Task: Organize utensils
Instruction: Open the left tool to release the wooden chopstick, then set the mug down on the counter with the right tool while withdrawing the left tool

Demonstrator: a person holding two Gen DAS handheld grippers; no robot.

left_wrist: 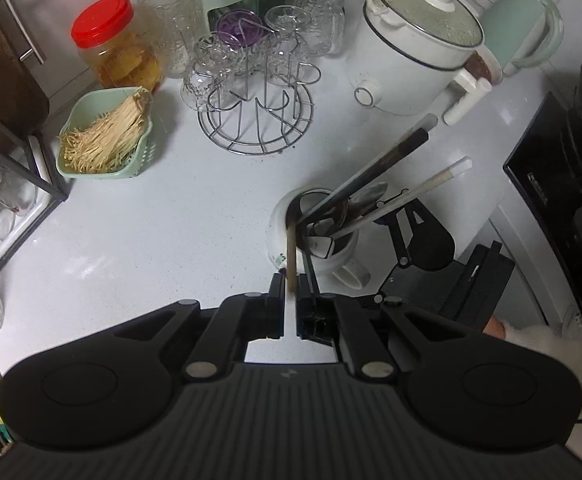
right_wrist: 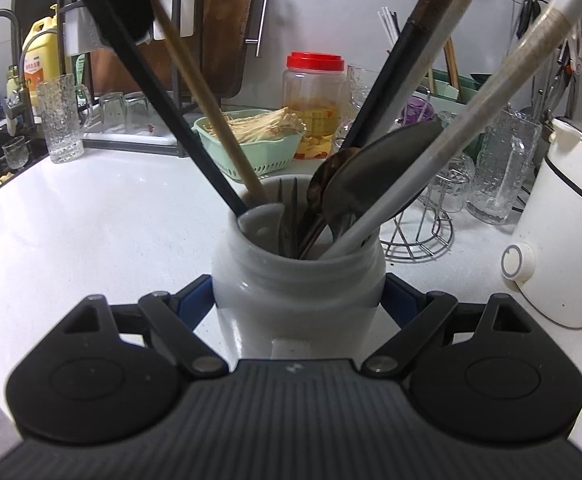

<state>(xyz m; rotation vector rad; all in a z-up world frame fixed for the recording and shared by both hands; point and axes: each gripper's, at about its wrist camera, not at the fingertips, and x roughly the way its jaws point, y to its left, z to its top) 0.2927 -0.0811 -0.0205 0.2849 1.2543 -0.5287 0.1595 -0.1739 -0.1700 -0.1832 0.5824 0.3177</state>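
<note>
Pinching a wooden chopstick, left tool; right tool clamping the jar.

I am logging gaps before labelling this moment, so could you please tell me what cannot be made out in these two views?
- Lower ends of the utensils: hidden inside the white mug in both views.
- Right gripper fingers: right wrist view, mostly behind the mug, so contact is unclear.
- Wooden chopstick top end: left wrist view, covered by the left gripper.
- Pot contents: left wrist view, lid fogged.
</note>
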